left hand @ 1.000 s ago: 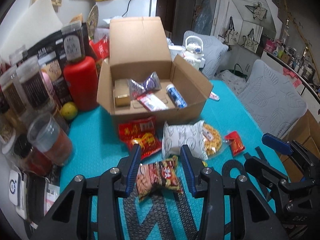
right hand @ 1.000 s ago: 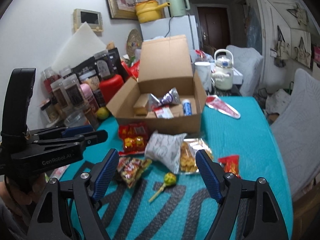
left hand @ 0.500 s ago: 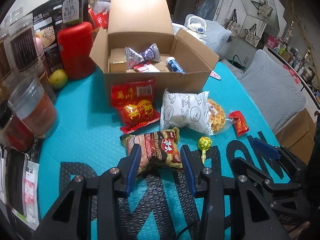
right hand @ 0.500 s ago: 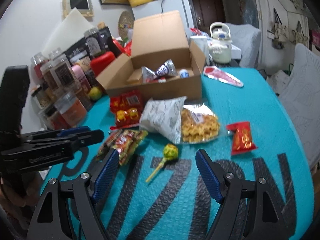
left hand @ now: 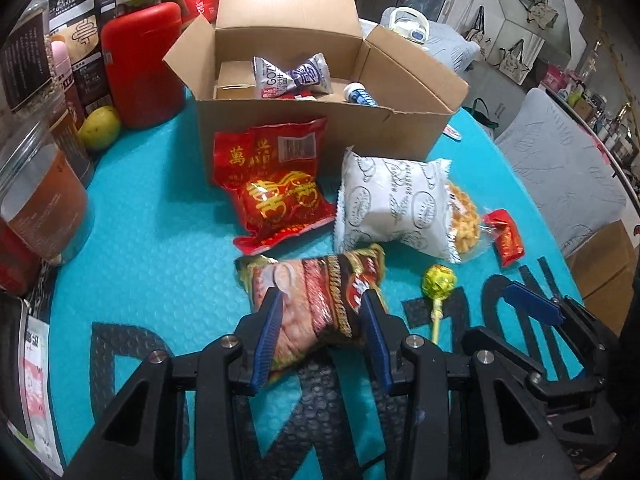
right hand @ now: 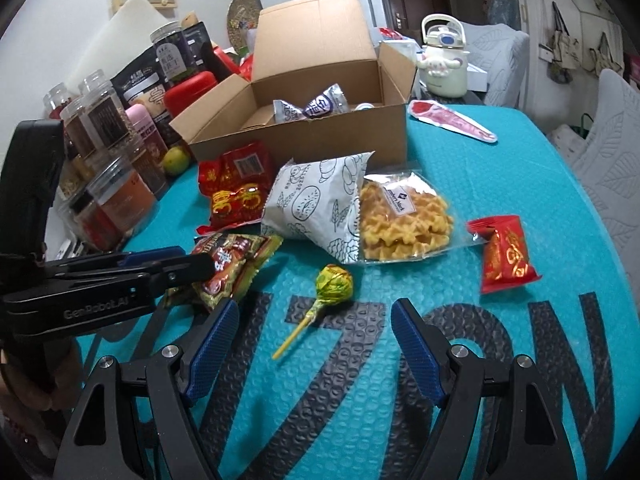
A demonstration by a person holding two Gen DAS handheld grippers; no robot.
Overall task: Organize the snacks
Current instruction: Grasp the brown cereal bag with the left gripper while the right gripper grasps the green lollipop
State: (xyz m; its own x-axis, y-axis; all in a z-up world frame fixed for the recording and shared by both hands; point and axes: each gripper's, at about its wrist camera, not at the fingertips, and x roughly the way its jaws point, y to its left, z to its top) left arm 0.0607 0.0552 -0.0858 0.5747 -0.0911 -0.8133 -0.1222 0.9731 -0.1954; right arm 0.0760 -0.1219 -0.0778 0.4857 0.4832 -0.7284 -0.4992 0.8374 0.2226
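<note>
An open cardboard box (left hand: 320, 136) on the teal mat holds a few wrapped snacks. In front of it lie a red packet (left hand: 276, 192), a white printed bag (left hand: 392, 208), a clear bag of waffles (right hand: 404, 216) and a small red packet (right hand: 506, 256). My left gripper (left hand: 320, 320) is low over a brown and red snack packet (left hand: 320, 292). Its narrow jaws straddle the packet's near end, and I see no squeeze. My right gripper (right hand: 314, 328) stands wide open and holds nothing. A green lollipop (right hand: 334, 284) lies just ahead of its fingers.
Jars (left hand: 36, 200), a red canister (left hand: 140, 64) and a green fruit (left hand: 100, 126) crowd the left side. A white kettle (right hand: 442, 64) stands behind the box, and a long red wrapper (right hand: 452, 120) lies to its right. Grey chair cushions (left hand: 560, 168) flank the table's right edge.
Both grippers have sunk toward the mat and tipped further down. The left one now has the brown packet between its fingers, and the lollipop sits closer to the right one. Neither jaw width changed.
</note>
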